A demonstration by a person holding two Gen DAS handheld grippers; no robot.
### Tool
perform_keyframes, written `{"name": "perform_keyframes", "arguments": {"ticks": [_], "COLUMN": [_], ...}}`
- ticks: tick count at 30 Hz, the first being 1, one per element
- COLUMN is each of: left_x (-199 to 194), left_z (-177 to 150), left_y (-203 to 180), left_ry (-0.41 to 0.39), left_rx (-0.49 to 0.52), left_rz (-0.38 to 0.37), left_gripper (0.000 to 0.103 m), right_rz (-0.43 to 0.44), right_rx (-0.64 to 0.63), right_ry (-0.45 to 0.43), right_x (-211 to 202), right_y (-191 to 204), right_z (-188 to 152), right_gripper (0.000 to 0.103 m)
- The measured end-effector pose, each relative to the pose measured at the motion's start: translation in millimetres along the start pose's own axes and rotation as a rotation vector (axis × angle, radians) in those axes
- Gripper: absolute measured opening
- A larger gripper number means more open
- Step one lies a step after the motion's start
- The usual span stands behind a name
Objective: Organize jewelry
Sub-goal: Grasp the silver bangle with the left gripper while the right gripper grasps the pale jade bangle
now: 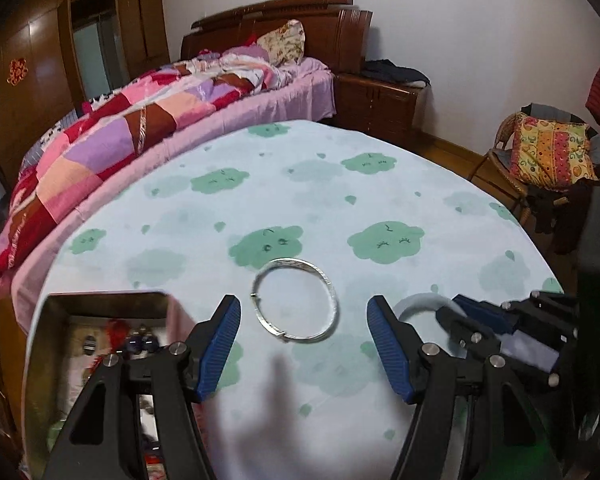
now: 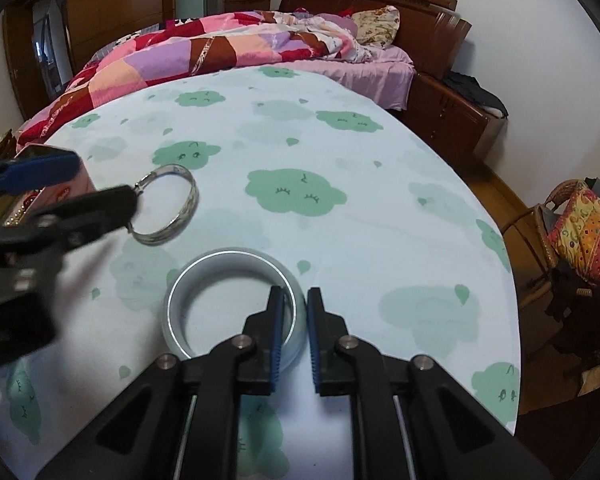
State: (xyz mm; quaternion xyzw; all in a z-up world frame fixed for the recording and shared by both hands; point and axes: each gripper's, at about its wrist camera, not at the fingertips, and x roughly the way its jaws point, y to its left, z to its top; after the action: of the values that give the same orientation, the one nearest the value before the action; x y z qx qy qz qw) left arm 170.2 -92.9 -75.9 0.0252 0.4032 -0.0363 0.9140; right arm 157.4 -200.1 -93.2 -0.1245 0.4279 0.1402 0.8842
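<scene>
A thin silver bangle [image 1: 296,300] lies flat on the cloud-patterned tablecloth [image 1: 300,184], between and just ahead of the open blue pads of my left gripper [image 1: 304,320]. It also shows in the right wrist view [image 2: 168,208], partly behind my left gripper [image 2: 92,188]. A wide pale jade-like bangle [image 2: 232,300] lies on the cloth, and my right gripper [image 2: 294,312] is closed on its right-hand wall. That bangle [image 1: 420,304] and my right gripper [image 1: 460,312] show at the right of the left wrist view. An open metal jewelry box [image 1: 100,320] holding several trinkets sits at the left.
The table [image 2: 340,128] stands beside a bed with a patchwork quilt [image 1: 120,132]. A wicker chair with a bright cushion [image 1: 548,156] is at the right, beyond the table's edge. A wooden nightstand [image 1: 376,100] is at the back.
</scene>
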Motion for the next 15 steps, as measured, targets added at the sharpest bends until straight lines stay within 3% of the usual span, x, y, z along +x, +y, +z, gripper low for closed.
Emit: {"name": "perform_keyframes", "arguments": {"ticks": [3, 10, 15], "left_x": [9, 44, 51], "left_z": [1, -4, -2], "left_y": [-6, -3, -3], "left_ry": [0.019, 0.102, 0.076], "left_rx": [0.014, -0.039, -0.023], "left_rz": [0.036, 0.015, 0.07], "left_gripper": [0.066, 0.066, 0.066], "right_rz": [0.02, 0.027, 0.014], "right_rx": [0.015, 0.02, 0.008], "right_ry": [-0.001, -0.002, -0.004], "right_x": [0, 1, 0], "right_y": [-4, -4, -1], "right_z": [-1, -1, -2], "right_gripper": [0.014, 0.014, 0.015]}}
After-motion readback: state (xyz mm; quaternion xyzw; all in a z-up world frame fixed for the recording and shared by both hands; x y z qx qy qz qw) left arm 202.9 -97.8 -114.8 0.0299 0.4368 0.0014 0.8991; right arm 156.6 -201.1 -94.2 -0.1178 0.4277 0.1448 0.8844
